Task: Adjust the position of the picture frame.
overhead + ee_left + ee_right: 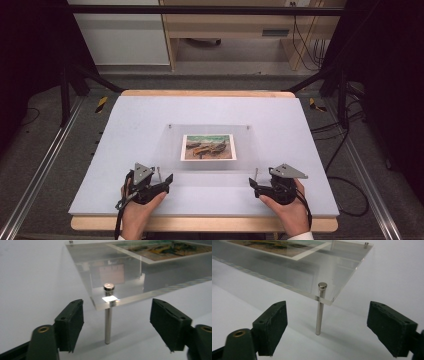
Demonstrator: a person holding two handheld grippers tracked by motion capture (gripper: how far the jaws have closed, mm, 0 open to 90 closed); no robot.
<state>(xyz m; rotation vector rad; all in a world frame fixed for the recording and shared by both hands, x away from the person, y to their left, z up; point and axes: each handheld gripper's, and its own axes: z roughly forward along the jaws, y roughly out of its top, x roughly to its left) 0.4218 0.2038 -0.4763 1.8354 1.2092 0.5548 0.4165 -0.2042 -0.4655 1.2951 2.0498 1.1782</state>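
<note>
While both stand wide apart, left gripper point(116, 322) and right gripper point(327, 326) touch nothing.

White table point(125, 150): acrylic frame point(210, 132) standing on metal pins point(256, 174).

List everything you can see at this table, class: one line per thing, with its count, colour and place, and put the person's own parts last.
Table: one, pale grey top with a wooden edge, centre of the high view.
Acrylic panel: one, clear, mid-table, raised on posts.
Picture: one, a colourful painting with a white border, in the panel's middle.
Posts: four, silver metal, one at each panel corner; the near left post and near right post stand between the open jaws.
Desk: one, light wood, behind the table.
Left gripper: one, black, open, near left corner.
Right gripper: one, black, open, near right corner.
Hands: two, holding the grippers at the near edge.
</note>
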